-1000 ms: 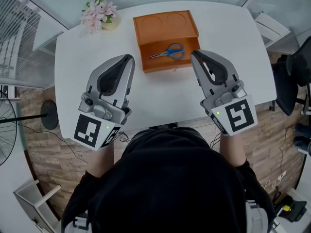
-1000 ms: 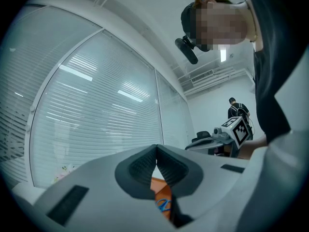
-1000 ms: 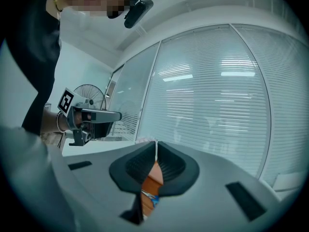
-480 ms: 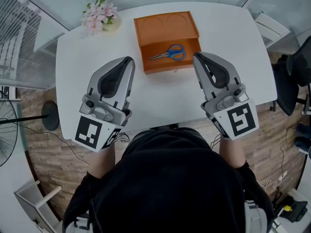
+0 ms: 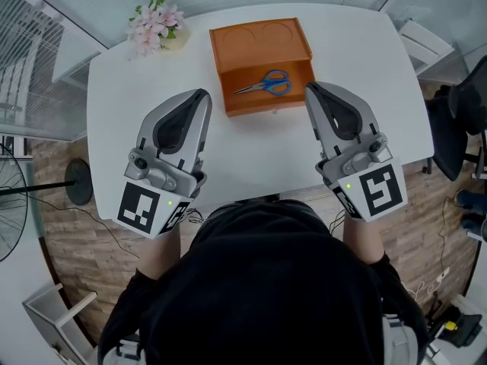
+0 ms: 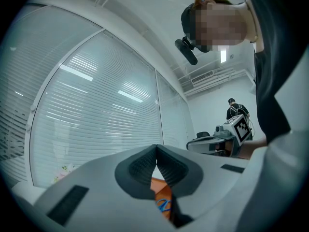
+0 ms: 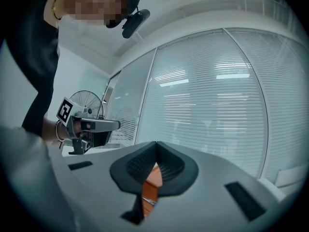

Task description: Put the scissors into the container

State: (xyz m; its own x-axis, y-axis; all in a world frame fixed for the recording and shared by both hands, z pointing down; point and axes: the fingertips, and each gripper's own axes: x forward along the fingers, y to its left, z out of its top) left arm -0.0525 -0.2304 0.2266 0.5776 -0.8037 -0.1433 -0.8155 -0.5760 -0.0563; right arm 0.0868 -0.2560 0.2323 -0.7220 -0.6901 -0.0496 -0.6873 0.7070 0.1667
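I see the scissors point(image 5: 265, 82) already inside the container point(image 5: 262, 63), both my claws closed and empty.

Head view looks steeply down on the worktop point(image 5: 251, 149) from overhead. Both gripper views sit low over it, facing far and tilted upward; all three share the container point(image 5: 259, 44).

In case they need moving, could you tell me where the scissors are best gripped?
Probably take the scissors at the pivot, just left of the blue handles, coming straight down: they lie flat in the orange container, blades pointing left, and its walls block a sideways approach.
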